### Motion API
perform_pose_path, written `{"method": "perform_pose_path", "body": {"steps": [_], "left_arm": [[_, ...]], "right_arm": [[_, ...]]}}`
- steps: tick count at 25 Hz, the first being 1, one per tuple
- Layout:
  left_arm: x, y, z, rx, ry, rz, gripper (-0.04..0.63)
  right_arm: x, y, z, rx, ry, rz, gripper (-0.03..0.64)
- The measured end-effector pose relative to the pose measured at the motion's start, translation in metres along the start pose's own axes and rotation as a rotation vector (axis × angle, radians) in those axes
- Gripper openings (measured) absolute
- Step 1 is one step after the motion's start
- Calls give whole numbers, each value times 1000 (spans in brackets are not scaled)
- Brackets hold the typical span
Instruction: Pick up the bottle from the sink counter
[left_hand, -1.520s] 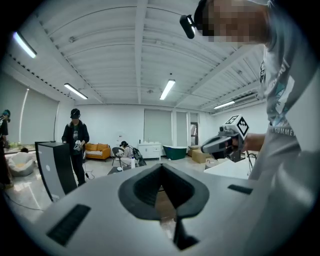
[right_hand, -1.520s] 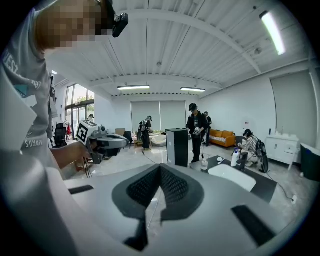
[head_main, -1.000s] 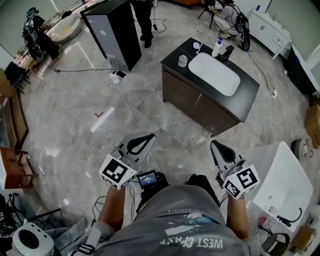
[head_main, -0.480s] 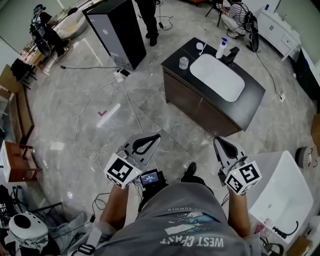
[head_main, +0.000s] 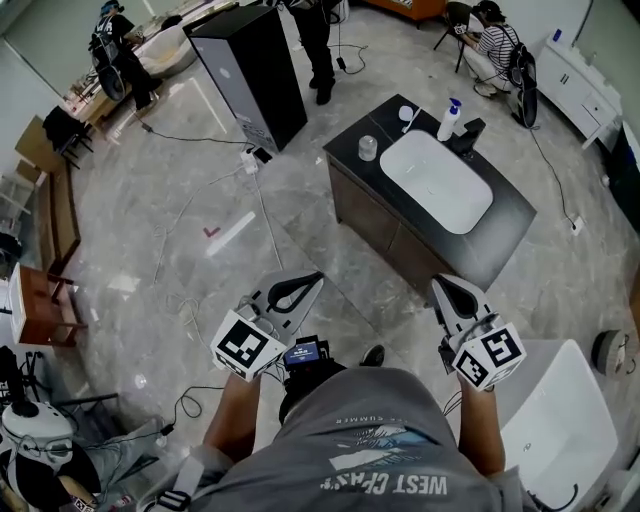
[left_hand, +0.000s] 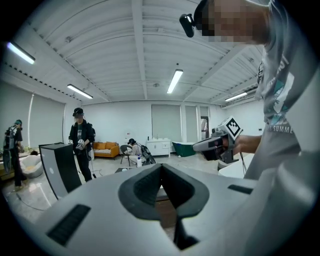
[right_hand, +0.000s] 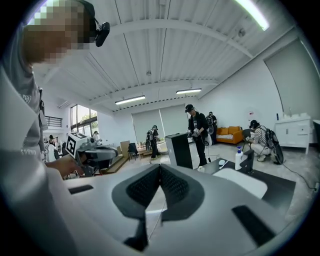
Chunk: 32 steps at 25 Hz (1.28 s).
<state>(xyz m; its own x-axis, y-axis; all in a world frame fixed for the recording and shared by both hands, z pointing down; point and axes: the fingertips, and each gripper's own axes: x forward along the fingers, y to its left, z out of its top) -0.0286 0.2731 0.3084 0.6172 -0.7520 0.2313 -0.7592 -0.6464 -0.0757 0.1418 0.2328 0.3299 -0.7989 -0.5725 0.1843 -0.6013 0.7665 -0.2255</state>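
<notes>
The white bottle (head_main: 447, 122) with a blue pump stands at the far edge of the black sink counter (head_main: 500, 245), beside the black faucet (head_main: 470, 135) and the white basin (head_main: 437, 181). It also shows small and far off as the bottle (left_hand: 139, 161) in the left gripper view and the bottle (right_hand: 239, 157) in the right gripper view. My left gripper (head_main: 316, 278) and right gripper (head_main: 440, 281) are held out side by side above the floor, well short of the counter. Both are shut with nothing in them. Each gripper view shows the tips meeting, left gripper (left_hand: 161, 165) and right gripper (right_hand: 160, 166).
A clear glass (head_main: 367, 147) sits on the counter's near-left corner. A tall black cabinet (head_main: 250, 75) stands to the left, with cables across the marble floor (head_main: 200, 200). A white bathtub (head_main: 560, 430) lies at lower right. People stand and sit at the back.
The counter has come nearer and lower in the head view as the person walked toward it. Both grippers advanced together and stayed shut.
</notes>
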Motion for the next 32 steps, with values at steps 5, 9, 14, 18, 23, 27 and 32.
{"method": "perform_pose_path", "body": {"steps": [5, 9, 14, 18, 23, 27, 32], "left_arm": [[22, 1, -1, -47, 0, 23, 3], [58, 7, -6, -30, 36, -53, 3], [100, 40, 2, 29, 29, -138, 3], [112, 77, 5, 81, 13, -173, 3], [117, 122, -6, 42, 10, -205, 3], [117, 151, 0, 39, -7, -247, 3], [116, 182, -11, 37, -5, -272, 3]], "right_arm": [[-1, -24, -5, 22, 7, 6, 2], [9, -29, -12, 52, 20, 1, 2], [15, -60, -5, 56, 13, -104, 3], [23, -79, 3, 63, 5, -216, 2], [53, -74, 21, 61, -21, -275, 2], [81, -65, 35, 49, -17, -302, 2], [108, -60, 37, 51, -16, -333, 2]]}}
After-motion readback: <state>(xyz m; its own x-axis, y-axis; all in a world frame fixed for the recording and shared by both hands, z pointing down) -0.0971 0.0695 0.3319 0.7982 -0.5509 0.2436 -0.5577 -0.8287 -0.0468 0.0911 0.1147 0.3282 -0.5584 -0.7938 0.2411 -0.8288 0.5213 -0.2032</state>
